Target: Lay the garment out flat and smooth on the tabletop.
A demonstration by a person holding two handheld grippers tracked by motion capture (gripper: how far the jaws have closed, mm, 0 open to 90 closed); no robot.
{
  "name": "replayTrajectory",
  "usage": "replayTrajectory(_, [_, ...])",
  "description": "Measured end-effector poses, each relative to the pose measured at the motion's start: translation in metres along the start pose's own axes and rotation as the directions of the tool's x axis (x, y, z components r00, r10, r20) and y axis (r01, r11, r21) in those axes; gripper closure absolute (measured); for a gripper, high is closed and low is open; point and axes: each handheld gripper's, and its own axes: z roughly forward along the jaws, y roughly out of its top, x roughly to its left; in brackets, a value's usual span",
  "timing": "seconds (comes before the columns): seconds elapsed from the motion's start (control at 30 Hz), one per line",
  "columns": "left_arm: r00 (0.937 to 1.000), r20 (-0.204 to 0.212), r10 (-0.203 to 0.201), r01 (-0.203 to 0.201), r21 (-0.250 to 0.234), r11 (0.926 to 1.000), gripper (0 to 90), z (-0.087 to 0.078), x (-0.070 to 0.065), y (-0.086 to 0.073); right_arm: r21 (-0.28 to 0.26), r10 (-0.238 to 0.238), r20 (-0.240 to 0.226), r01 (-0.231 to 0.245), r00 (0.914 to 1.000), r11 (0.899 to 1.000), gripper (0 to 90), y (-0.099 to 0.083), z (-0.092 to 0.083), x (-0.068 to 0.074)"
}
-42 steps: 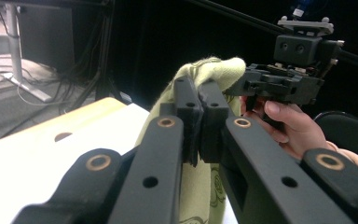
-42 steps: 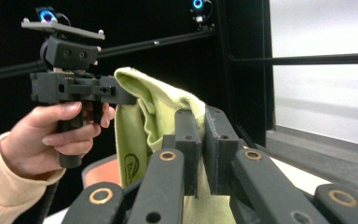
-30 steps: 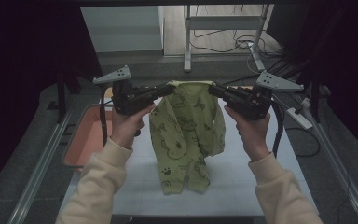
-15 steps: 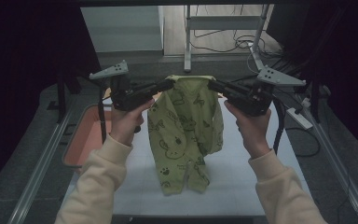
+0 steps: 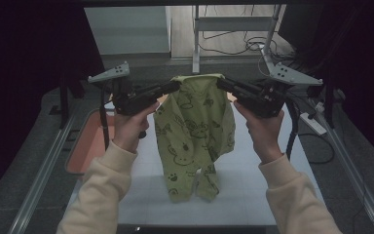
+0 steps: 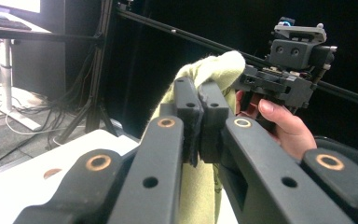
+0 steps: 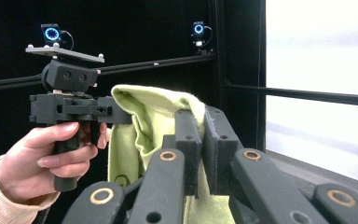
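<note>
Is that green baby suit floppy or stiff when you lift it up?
Probably floppy: the green baby suit hangs limp between the left gripper and right gripper, sagging and creasing. It looks light; its legs crumple on the table.

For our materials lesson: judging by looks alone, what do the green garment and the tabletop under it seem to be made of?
Green garment: looks like soft knitted or fleecy cloth, matte; it hangs in loose folds and shows a fuzzy edge in the right gripper view, with dark cartoon prints. The exact fibre cannot be told.

Tabletop: seems a hard, smooth white board, perhaps laminate; it lies flat, with faint grid lines.
</note>
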Motion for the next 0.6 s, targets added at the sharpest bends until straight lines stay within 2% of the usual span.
replayTrajectory(0.4, [0.9995, 0.030, -0.004, 0.005, -0.028, 0.9996, 87.8, 0.0022, -0.0042, 0.0034, -0.017, -0.014, 0.009, 0.014, 0.9999, 1.000, 84.8, 0.0096, -0.0055, 0.0052])
replayTrajectory(0.6, [0.9994, 0.035, -0.001, 0.002, -0.028, 0.9996, 87.8, 0.0036, -0.0033, 0.0036, -0.021, -0.013, 0.009, 0.013, 0.9999, 1.000, 84.9, 0.0093, -0.0055, 0.0033])
